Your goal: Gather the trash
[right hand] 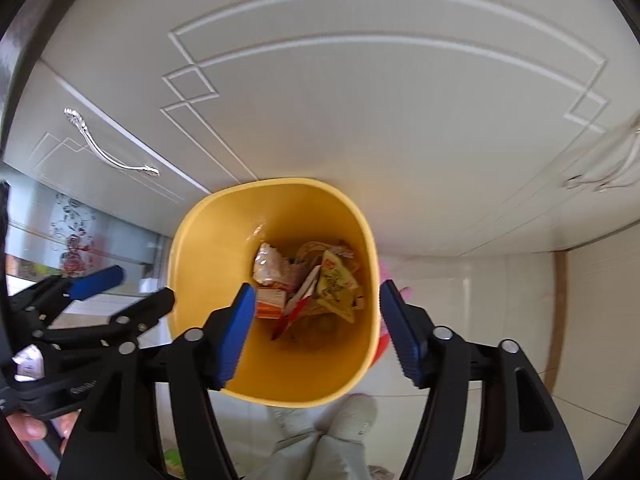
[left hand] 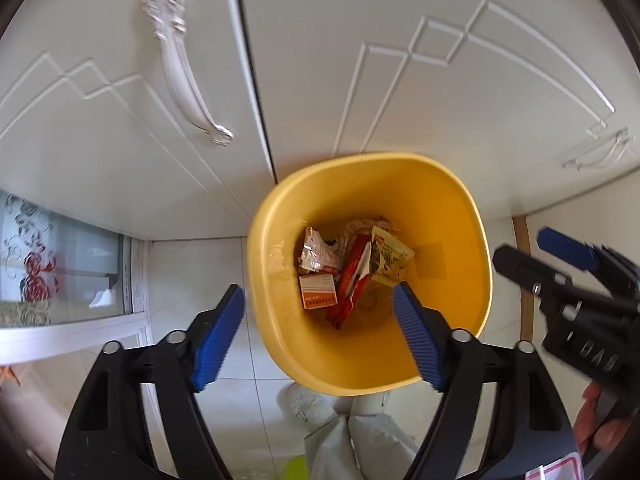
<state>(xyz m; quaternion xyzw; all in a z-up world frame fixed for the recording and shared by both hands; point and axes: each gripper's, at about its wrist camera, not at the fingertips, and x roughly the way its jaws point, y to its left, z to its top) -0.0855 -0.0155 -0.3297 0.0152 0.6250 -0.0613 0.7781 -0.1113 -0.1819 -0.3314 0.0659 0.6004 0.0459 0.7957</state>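
A: Nearest the lens in the left wrist view is the left gripper (left hand: 320,326), low in the frame, its blue pads spread wide with nothing between them. One pad sits over the floor at lower left; the other overlaps the mouth of the yellow bin (left hand: 472,264).

B: And the other tool?

A: Same story. In the right wrist view the right gripper (right hand: 316,330) fills the bottom, jaws apart and bare, straddling the bin's near side. Neither is grasping anything. Each also shows in the other's view, at the side edge.

B: So where is the trash?

A: Down in the bin, centre of both frames. I can make out a silver foil wrapper (left hand: 316,252), a small orange and white box (left hand: 319,291), a red wrapper (left hand: 352,284) and a yellow packet (left hand: 386,258), lying jumbled on the bottom.

B: Is the job finished, then?

A: Judging from this, the drop into the bin looks done for these pieces. Whether more litter waits elsewhere I cannot tell. The tiled floor (right hand: 500,300) around the bin shows no loose wrapper, though something pink and red peeks out behind the bin's right side in the right view, too hidden to name.

B: Anything beyond?

A: White cabinet doors (left hand: 360,80) fill the upper part of both frames, and the person's grey trouser leg (left hand: 352,440) and shoe show at the bottom centre.
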